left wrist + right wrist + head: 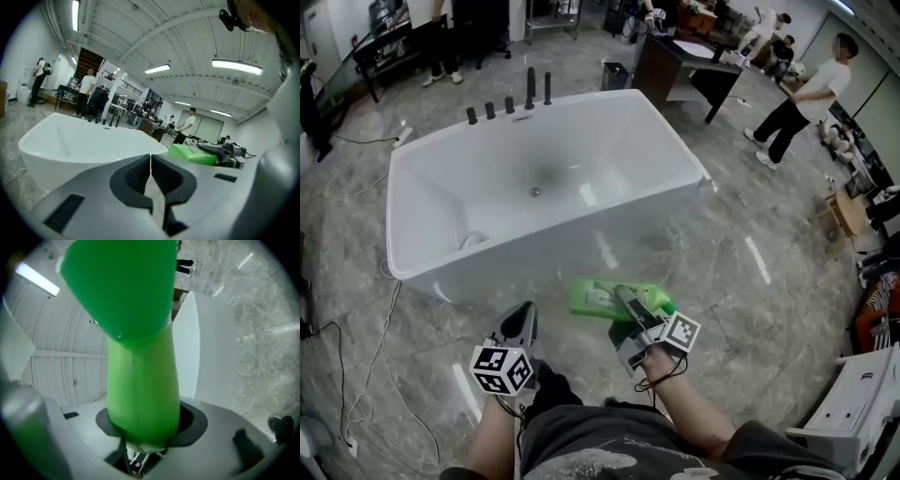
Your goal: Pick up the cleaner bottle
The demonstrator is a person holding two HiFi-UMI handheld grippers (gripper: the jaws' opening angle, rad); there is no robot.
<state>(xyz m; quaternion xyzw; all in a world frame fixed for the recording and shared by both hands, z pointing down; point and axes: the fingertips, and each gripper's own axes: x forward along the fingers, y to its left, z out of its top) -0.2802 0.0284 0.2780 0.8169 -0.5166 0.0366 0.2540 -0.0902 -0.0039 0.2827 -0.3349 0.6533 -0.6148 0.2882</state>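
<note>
Floor [750, 309]: grey marbled stone, with thin cables [356, 375] trailing along its left side. Left gripper [523, 311]: held by the person's left hand low in the head view, its marker cube toward the body; fingers [136, 176] closed pad against pad with nothing between them, pointing toward the tub. Bathtub [581, 246]: white, freestanding and rectangular, with a drain at the middle of its bottom and a row of dark tap fittings [530, 89] on the far rim. Cleaner bottle [592, 298]: bright green plastic, lying roughly level in the air above the floor, just in front of the tub's near wall and just right of the left gripper. Right gripper [630, 302]: held by the person's right hand, marker cube at its right; fingers clamped on the narrow part of the cleaner bottle, whose wider green body spreads out beyond them in the right gripper view. Dark counter [684, 61]: beyond the tub's far right corner. Bystander [806, 98]: white top, dark trousers, standing at the upper right, well apart from the tub. White cabinet [862, 403]: at the lower right edge.
</note>
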